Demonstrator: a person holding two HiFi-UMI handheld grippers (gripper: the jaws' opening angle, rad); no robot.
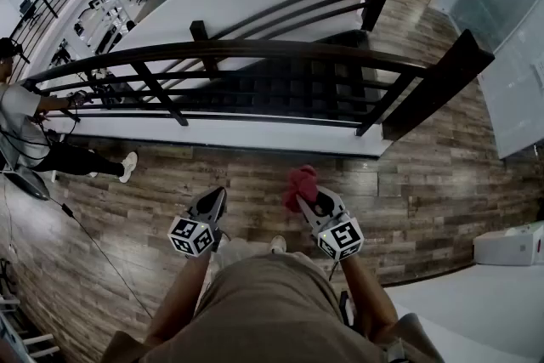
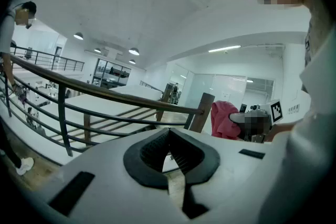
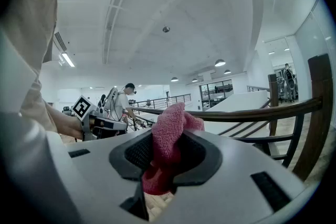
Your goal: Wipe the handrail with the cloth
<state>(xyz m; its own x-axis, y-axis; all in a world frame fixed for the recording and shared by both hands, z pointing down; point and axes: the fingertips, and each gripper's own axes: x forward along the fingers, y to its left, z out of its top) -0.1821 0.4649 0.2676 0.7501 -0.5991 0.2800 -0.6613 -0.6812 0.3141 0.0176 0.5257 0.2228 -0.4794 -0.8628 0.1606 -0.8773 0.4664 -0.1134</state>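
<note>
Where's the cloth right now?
The pink cloth is clamped in the right gripper, lower centre of the head view, above the wood floor, short of the handrail.

Head view down — gripper views roughly level, handrail (image 1: 255, 48) common.

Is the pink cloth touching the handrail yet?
No, the pink cloth is clamped in the right gripper, with wooden floor showing between it and the handrail.
</note>
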